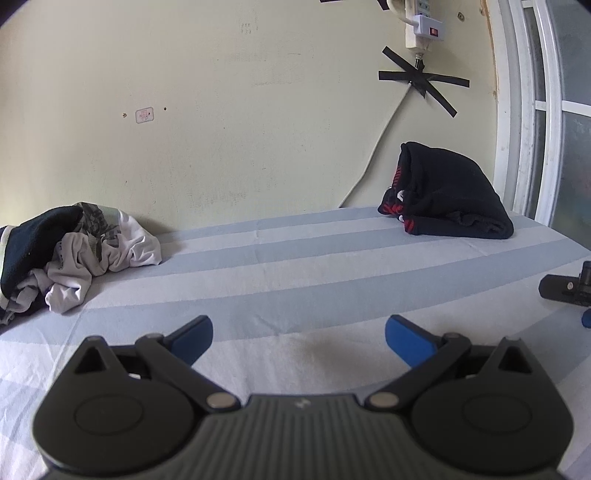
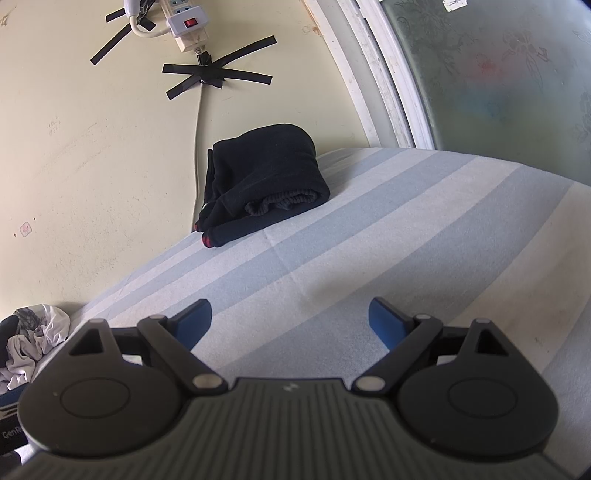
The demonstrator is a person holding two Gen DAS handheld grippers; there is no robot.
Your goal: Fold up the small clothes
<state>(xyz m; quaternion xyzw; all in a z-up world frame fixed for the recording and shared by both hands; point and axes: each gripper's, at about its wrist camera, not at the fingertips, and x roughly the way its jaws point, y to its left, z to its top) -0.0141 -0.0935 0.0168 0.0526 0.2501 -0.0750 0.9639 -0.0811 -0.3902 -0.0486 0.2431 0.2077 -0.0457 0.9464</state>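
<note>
A crumpled pile of small clothes [image 1: 70, 247], white, grey and dark, lies at the far left of the striped bed sheet [image 1: 295, 266] against the wall; it also shows in the right wrist view [image 2: 37, 336]. A stack of folded black clothes [image 1: 447, 192] with red trim sits at the back right by the wall, also in the right wrist view [image 2: 262, 177]. My left gripper [image 1: 298, 341] is open and empty over the sheet. My right gripper [image 2: 290, 325] is open and empty; part of it shows at the right edge of the left wrist view [image 1: 569, 288].
A cream wall [image 1: 221, 129] runs behind the bed, with a power strip [image 1: 421, 26] and a cable taped down with black tape [image 1: 424, 79]. A white window frame [image 2: 384, 74] with frosted glass stands at the right.
</note>
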